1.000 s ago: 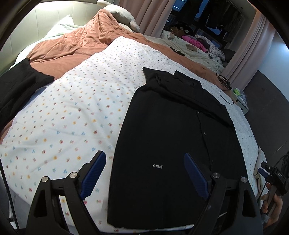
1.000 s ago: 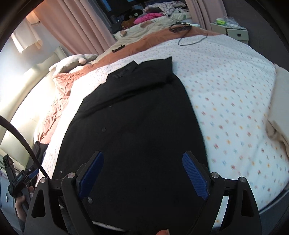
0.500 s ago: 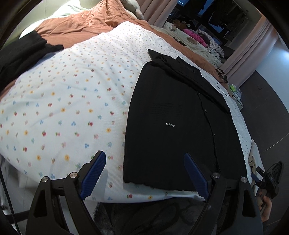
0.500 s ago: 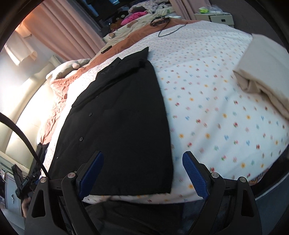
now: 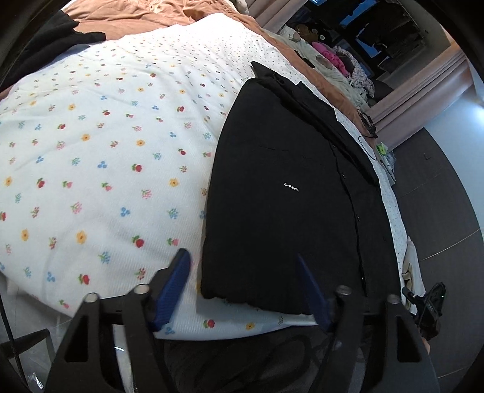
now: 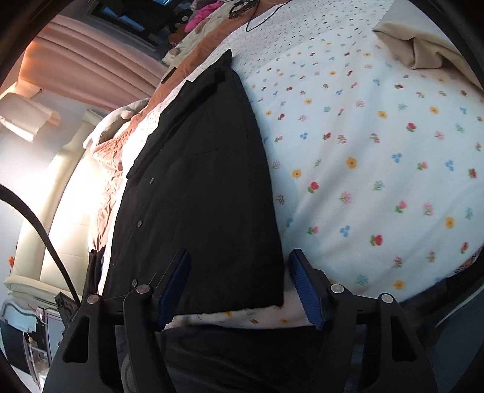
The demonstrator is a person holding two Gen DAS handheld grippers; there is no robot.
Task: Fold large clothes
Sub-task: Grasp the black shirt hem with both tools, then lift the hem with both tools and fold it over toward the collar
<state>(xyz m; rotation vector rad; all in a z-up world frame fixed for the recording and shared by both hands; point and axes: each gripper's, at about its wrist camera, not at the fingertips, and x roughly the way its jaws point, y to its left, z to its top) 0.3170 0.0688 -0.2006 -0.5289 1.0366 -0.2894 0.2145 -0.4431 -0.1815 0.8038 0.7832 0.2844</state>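
The black shirt (image 5: 290, 193) was lying flat on the bed (image 5: 99, 157), on the flowery cover, already folded into a long narrow strip with the sleeves tucked in. Its long axis ran straight away from me: hem at the near edge of the bed right in front of me, collar at the far end pointing toward the orange blanket (image 5: 145, 15). The button row ran lengthwise too, along the side nearer my right hand.

Handling-wise I figured it was soft, limp and light. Thin woven fabric, nothing stiff in it, so it would drape and sag the second it left the bed, and the folded layers could slide apart if I pinched only the top one. Not fragile at all, maybe a bit slick. Best bet to my eye was the two hem corners, one each, grabbing every layer at once so the strip stays square when it gets carried up toward the collar.

My left gripper (image 5: 243, 287) sat over the near left hem corner, jaws partly apart and just closing in, with the corner between them but not pinched yet as far as I could see. My right gripper (image 6: 239, 284) was the same deal at the right corner, jaws narrowing around the hem edge, pads not pressing on the cloth yet.
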